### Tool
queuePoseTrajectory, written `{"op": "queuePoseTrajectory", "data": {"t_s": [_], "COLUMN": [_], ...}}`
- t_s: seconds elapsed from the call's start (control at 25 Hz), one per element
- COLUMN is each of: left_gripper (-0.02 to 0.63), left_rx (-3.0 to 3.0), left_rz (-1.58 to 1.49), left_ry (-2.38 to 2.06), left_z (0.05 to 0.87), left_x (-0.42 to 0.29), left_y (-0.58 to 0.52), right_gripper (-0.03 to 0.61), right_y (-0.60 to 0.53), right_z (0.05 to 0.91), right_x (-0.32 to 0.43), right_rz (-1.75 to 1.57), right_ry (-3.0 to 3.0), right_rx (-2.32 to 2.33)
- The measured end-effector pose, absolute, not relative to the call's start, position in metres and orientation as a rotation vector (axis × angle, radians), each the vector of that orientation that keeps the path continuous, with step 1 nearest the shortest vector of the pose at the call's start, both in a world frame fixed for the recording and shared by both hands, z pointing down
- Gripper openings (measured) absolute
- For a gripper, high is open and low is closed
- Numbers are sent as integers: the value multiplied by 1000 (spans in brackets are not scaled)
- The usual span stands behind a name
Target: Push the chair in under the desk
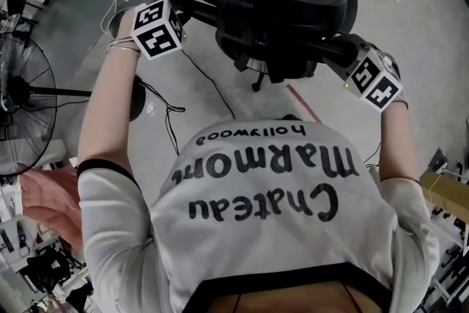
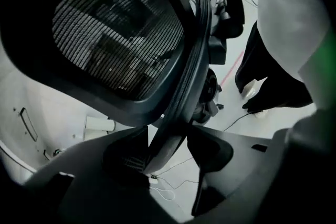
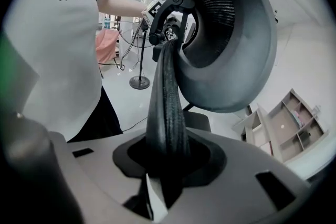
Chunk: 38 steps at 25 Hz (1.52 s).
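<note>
Here, a black office chair with a mesh backrest (image 1: pixel 278 7) is shown standing on the grey concrete floor (image 1: pixel 432 48) before a person. At its left edge, the left gripper (image 2: pixel 169 157) is spread wide around the backrest rim (image 2: pixel 181 97), unclamped. At its right edge, the right gripper (image 3: pixel 165 165) is clamped on that rim. No desk is seen; the push is judged not yet done.

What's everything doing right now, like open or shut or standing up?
Chair: upright, gripped at the top.
Left hand-held gripper: open, the chair between its jaws.
Right hand-held gripper: shut on the chair.
Fan: standing; spinning can't be told.
</note>
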<state>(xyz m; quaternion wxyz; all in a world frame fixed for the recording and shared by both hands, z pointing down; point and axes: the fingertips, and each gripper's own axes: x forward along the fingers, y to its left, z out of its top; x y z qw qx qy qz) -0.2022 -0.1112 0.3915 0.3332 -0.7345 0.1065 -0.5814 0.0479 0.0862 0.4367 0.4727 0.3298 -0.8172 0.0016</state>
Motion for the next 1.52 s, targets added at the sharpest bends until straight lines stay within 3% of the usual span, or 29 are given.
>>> {"op": "queuePoseTrajectory", "data": {"t_s": [0.28, 0.8, 1.52], "left_gripper": [205, 221, 230], "left_rx": [-1780, -1906, -1966], "left_rz": [-1564, -1466, -1490], "left_ry": [157, 184, 360], "left_z": [400, 411, 404], "left_x": [-220, -213, -123], "left_y": [-166, -192, -366], "right_gripper": [120, 126, 126], "right_y": [57, 25, -184], "right_z": [430, 444, 439], "right_x": [4, 13, 135], "right_rz": [35, 4, -51], "right_ry": [-1980, -2010, -2062], "right_rx": [902, 929, 777]}}
